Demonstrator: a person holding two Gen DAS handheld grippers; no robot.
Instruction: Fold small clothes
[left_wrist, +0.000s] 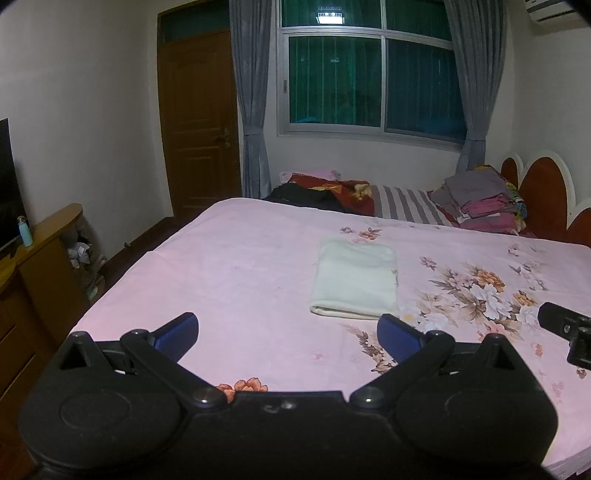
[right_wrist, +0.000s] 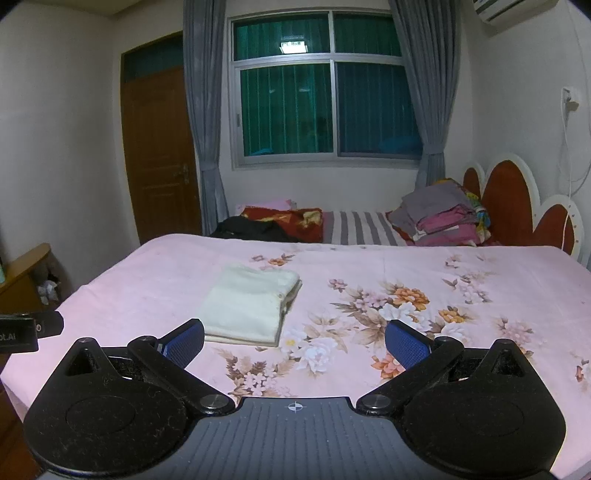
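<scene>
On the pink floral bedsheet, out ahead of both tools: a small cream garment, already folded into a neat rectangle, lying flat. Well apart from the heap of grey and magenta clothes by the headboard.

Left gripper: spread wide, blue pads parted, grasping nothing, hovering short of the garment's near edge. Right gripper: likewise released and empty, its left pad just beside the near folded corner of the same cream piece.

Handling, judged from looks only: soft, light, limp knit or fleece, several layers thick along the near fold, layers showing open at the right side where a small button or snap sits. No stiffness to rely on; likely to sag and unfold if lifted by a single layer. Not fragile, not slippery against ribbed pads, though apt to drag across the sheet and lose its shape.

Best hold, probably: pinch through all layers at the thick near fold, one tool toward each near corner, lifting evenly. Risk of catching the bedsheet along with the cloth if the lower jaw digs in too deep.
</scene>
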